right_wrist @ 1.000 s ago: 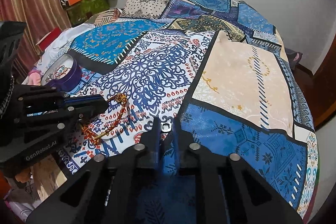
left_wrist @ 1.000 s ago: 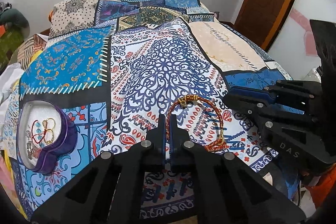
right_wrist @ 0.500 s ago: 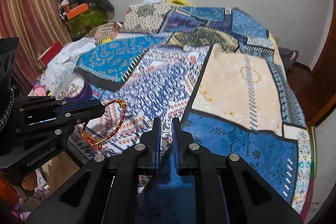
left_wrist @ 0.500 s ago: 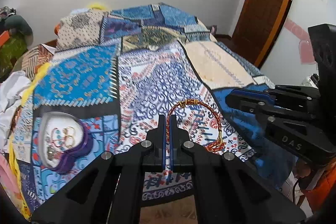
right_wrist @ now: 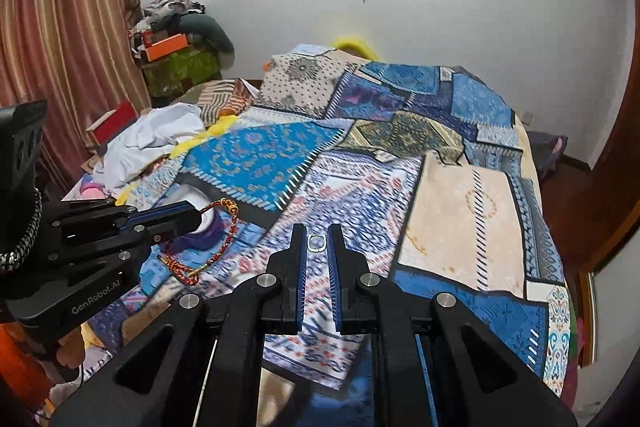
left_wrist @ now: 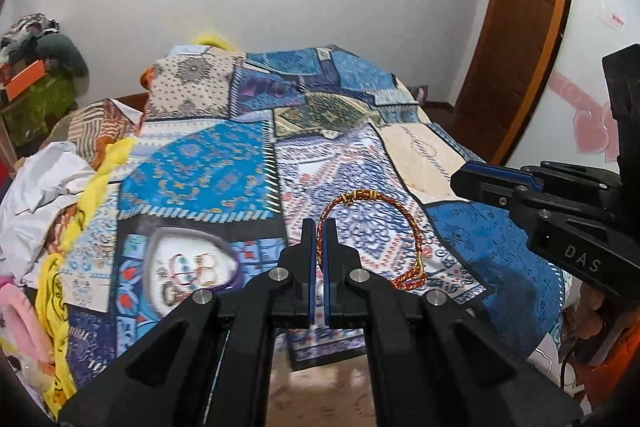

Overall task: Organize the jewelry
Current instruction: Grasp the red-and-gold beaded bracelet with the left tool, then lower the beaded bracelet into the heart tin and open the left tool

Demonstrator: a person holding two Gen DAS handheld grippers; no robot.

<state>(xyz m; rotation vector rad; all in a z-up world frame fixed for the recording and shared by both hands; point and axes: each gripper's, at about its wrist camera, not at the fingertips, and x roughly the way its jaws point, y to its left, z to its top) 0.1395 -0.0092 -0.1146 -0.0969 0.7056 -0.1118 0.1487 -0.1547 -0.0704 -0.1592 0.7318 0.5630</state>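
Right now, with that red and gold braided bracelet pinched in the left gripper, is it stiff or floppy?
The bracelet arches above the left gripper while pinched at one spot, so it is probably semi-stiff. Its knotted tail droops, likely floppy there. It looks thin, probably light and apt to swing.

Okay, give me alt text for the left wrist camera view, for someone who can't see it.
The left tongs are shut on a red and gold braided bracelet, holding it up above a bed covered in a blue patchwork bedspread. A heart-shaped purple jewelry box sits open on the bedspread at lower left, and the right tongs reach in from the right.
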